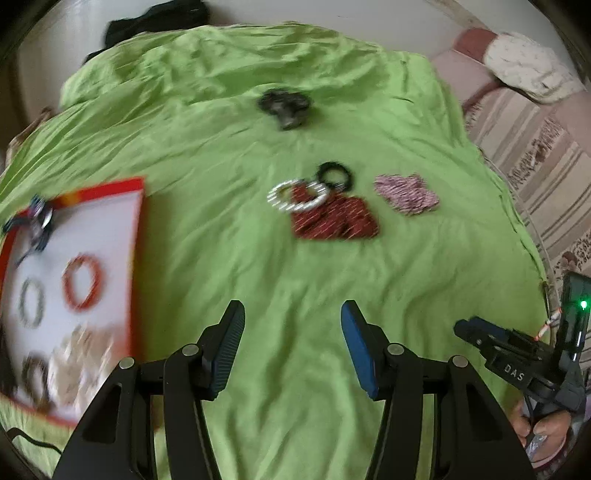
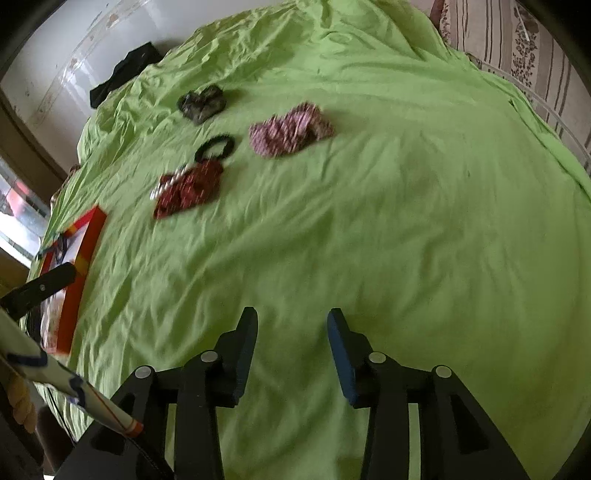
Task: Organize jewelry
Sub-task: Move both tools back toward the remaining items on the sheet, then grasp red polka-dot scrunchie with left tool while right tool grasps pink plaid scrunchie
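Observation:
On the green bedsheet (image 1: 229,229) lie a white bead bracelet (image 1: 297,194), a black hair tie (image 1: 334,175), a dark red scrunchie (image 1: 334,219), a pink scrunchie (image 1: 406,194) and a dark scrunchie (image 1: 284,107). A red-rimmed white tray (image 1: 135,258) at the left holds a red bracelet (image 1: 83,282), a grey bracelet (image 1: 31,302) and other pieces. My left gripper (image 1: 291,314) is open and empty above the sheet. My right gripper (image 2: 291,321) is open and empty; the red scrunchie (image 2: 188,188), pink scrunchie (image 2: 290,133) and tray (image 2: 79,251) lie ahead and left.
A black cloth (image 1: 155,22) lies at the far edge of the bed. A striped patterned rug (image 1: 535,155) covers the floor to the right. The right-hand tool (image 1: 517,354) shows at the right edge of the left wrist view.

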{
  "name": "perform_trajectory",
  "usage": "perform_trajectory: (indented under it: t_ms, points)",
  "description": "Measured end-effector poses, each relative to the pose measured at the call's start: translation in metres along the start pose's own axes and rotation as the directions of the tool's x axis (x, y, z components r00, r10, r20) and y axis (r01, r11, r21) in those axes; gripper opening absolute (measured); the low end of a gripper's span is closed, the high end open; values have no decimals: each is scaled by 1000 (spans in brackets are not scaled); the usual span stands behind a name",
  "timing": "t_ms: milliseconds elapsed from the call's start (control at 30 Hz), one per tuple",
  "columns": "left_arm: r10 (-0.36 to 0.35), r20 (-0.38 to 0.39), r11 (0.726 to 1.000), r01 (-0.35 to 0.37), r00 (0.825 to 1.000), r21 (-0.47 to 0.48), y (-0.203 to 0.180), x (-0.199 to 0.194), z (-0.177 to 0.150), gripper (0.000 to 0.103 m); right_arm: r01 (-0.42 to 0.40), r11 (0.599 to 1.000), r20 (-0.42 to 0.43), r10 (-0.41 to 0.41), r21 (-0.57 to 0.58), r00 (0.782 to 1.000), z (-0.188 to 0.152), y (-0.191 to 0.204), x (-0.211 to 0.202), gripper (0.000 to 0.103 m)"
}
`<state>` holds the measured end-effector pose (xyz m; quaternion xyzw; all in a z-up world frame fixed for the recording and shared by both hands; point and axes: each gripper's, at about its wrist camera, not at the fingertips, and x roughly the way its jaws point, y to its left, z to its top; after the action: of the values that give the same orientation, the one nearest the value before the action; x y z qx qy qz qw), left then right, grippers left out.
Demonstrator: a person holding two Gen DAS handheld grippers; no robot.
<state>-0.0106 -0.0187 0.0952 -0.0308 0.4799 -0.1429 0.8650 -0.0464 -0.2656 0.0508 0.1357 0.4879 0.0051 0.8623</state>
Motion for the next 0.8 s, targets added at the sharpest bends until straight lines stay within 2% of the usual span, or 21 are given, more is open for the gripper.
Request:
perform_trajectory:
  t_ms: [67,233,467,633,667,700,733,767,800]
  points:
    - [-37,2,999,37,999,36,-12,12,13,53,4,1000,24,-5,5,1000,17,-4,3,43]
    - [-51,-4,990,51,999,130,-40,54,41,53,23,1000,61,-24,19,998,62,-9,20,43]
    - [-88,-74,979,100,993,178,-56,110,59,51,-22,997,71,17,71,997,120,-14,53,50]
    - [-115,-86,980,127,990,151,-58,130,65,50,-23,996,45,19,84,999,134,-12,80,50]
    - [-113,-88,981,125,990,149,-59,132,65,46,-16,996,45,12,85,999,135,-11,84,50]
    - [-106,-89,982,118,990,149,-60,135,64,32,-12,996,48,8,86,999,137,-11,86,50]
    - [-96,-92,983,109,991,150,-61,137,64,25,-8,996,53,4,83,999,138,-11,88,50]
    - [-89,-95,984,102,992,148,-61,138,63,14,-3,997,53,-1,80,999,140,-10,89,43]
    - [-80,-94,985,93,992,142,-59,138,62,9,0,997,53,-4,75,999,141,-9,89,20]
